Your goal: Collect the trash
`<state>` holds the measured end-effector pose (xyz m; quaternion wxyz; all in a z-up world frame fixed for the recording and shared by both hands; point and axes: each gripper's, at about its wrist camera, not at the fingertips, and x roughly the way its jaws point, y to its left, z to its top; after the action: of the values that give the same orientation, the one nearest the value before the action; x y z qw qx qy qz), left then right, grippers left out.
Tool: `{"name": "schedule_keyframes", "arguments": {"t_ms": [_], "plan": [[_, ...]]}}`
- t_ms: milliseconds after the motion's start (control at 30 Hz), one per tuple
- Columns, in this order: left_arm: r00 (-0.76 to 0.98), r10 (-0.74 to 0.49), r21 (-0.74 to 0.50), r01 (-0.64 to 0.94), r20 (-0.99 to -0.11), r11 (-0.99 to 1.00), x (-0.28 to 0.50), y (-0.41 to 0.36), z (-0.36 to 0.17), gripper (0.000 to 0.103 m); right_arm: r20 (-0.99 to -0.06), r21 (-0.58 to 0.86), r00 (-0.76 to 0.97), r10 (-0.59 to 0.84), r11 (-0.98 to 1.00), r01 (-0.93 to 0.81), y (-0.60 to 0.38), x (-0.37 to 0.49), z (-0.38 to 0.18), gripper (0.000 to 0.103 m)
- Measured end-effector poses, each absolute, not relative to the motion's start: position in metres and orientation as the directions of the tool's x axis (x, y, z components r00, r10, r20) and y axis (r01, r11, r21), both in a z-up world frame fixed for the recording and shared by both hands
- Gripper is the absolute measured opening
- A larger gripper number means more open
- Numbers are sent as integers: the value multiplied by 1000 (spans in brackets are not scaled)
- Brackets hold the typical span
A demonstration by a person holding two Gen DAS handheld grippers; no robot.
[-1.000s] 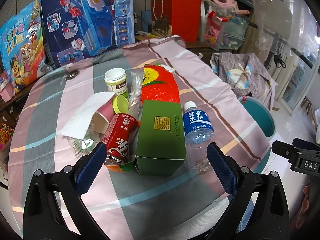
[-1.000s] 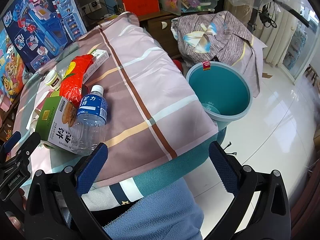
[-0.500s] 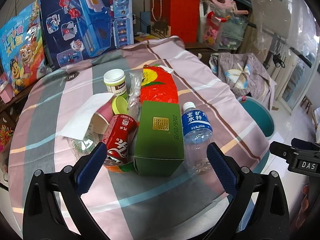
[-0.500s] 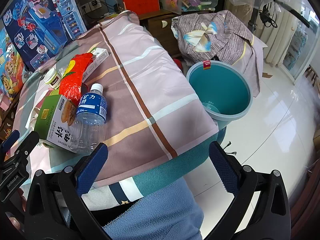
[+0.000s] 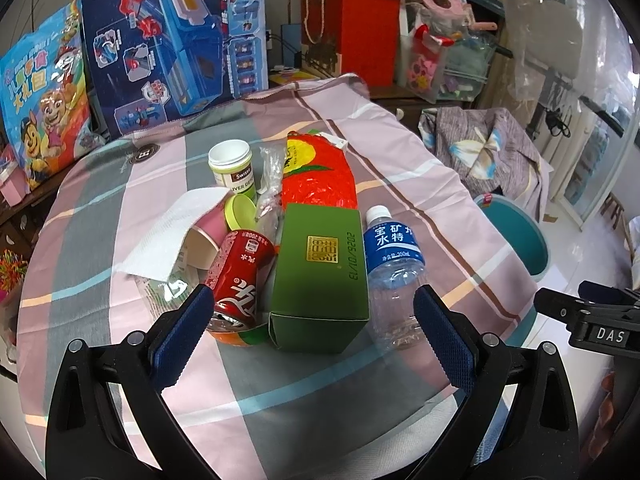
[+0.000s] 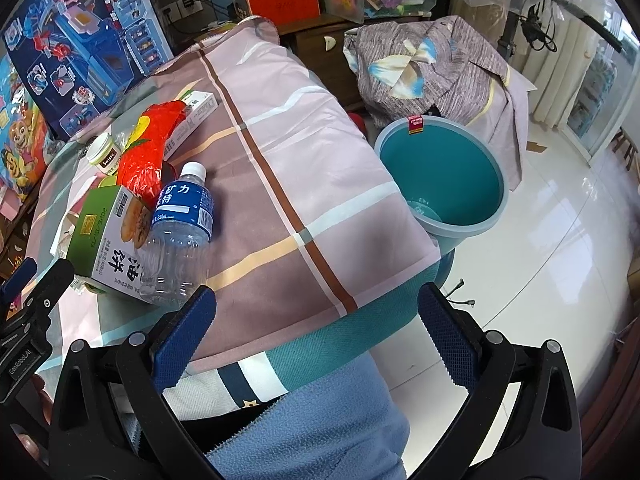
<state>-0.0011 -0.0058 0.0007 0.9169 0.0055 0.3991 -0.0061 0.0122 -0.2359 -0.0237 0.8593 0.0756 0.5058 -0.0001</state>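
A pile of trash lies on the cloth-covered table: a green box [image 5: 320, 276] [image 6: 104, 236], a clear water bottle with a blue label [image 5: 394, 276] [image 6: 180, 232], a red cola can [image 5: 240, 276], a red-orange bag [image 5: 318, 172] [image 6: 146, 156], a white tissue [image 5: 172, 228], a pink paper cup [image 5: 208, 232] and a small white jar [image 5: 232, 168]. My left gripper [image 5: 312, 336] is open and empty, just short of the box. My right gripper [image 6: 316, 336] is open and empty over the table's near edge. A teal bin [image 6: 440, 176] [image 5: 516, 232] stands on the floor to the right.
Toy boxes [image 5: 168, 40] and red gift boxes [image 5: 352, 28] stand behind the table. A chair draped in purple cloth [image 6: 432, 64] stands behind the bin. My blue sleeve [image 6: 312, 420] shows under the right gripper. White tiled floor [image 6: 540, 240] lies to the right.
The left gripper has crept slightly forward toward the pile. The right gripper has barely moved. Both stay open.
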Motion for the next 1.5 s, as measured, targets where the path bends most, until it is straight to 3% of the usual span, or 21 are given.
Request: {"name": "schedule_keyframes", "arguments": {"t_ms": [567,867,900,933,967,1000,1500], "plan": [[557,-74,-4,126,-827,992,41,19,2,99,-875,192,467,127,977,92,-248,25,-25,97],[451,3,92,174,-893,981,71,-7,-38,99,-894,195,426,139,977,91,-249,37,-41,97],[442,0,86,174,-897,981,73,-7,-41,97,-897,197,418,143,976,89,-248,39,-44,97],[434,-12,69,170,-901,983,74,-4,-45,86,-898,198,414,145,976,87,-248,41,-45,97],[425,-24,52,166,-905,985,75,-2,-47,64,-900,197,410,147,977,82,-246,42,-46,97],[416,-39,31,161,-909,986,76,0,-49,62,-902,197,405,150,977,78,-245,45,-47,97],[587,-174,-130,116,-791,985,52,62,26,61,-918,271,267,293,955,-117,-159,122,-61,97]]}}
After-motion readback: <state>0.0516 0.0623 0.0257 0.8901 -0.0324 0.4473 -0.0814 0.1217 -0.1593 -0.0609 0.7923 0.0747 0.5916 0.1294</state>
